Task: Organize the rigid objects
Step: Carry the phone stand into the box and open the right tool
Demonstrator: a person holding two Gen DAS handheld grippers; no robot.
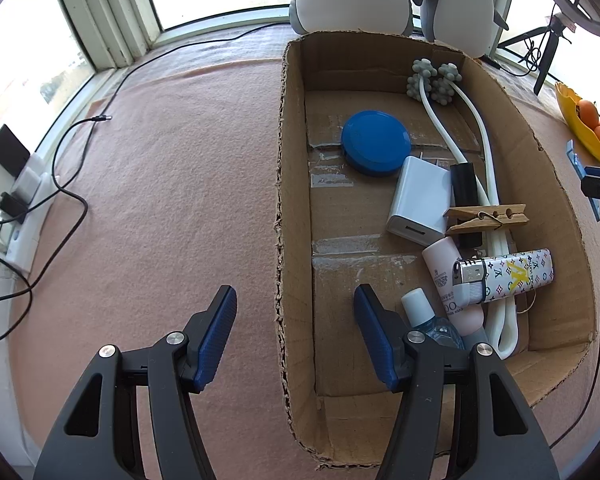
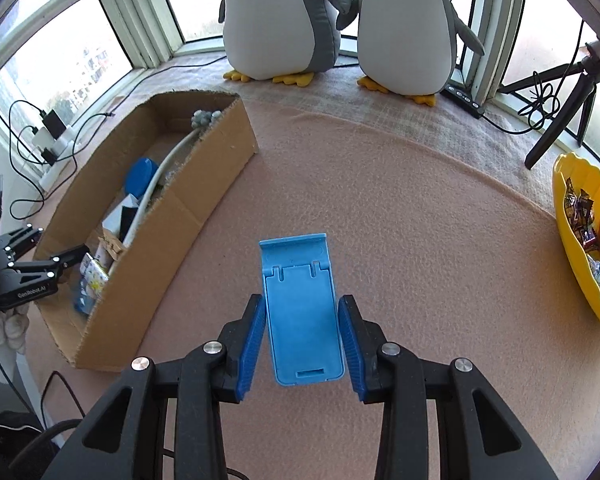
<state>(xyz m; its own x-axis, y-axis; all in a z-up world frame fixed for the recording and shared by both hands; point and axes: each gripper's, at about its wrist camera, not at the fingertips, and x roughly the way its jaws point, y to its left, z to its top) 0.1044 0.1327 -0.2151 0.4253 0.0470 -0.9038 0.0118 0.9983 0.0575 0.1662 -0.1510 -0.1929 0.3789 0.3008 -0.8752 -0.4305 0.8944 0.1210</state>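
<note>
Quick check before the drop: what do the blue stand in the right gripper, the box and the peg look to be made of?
Blue stand: likely moulded plastic, matte; uniform colour, moulded slots and hinge tabs.
Box: corrugated cardboard, raw brown; ragged cut edges, tape strips on the floor.
Peg: looks like unfinished wood with a wire spring; pale grain, metal coil.

The box [image 1: 296, 208] sits on the cloth [image 1: 160, 200], with two penguins [image 2: 284, 20] behind it by the window. In the box, the disc [image 1: 376, 142] lies left of the charger [image 1: 420, 200]; the clothespin [image 1: 486, 218] lies across the cord [image 1: 488, 152], and the lighter [image 1: 504, 276] is nearer than both. The stand [image 2: 302, 312] is right of the box, the bowl [image 2: 572, 248] far right.
</note>
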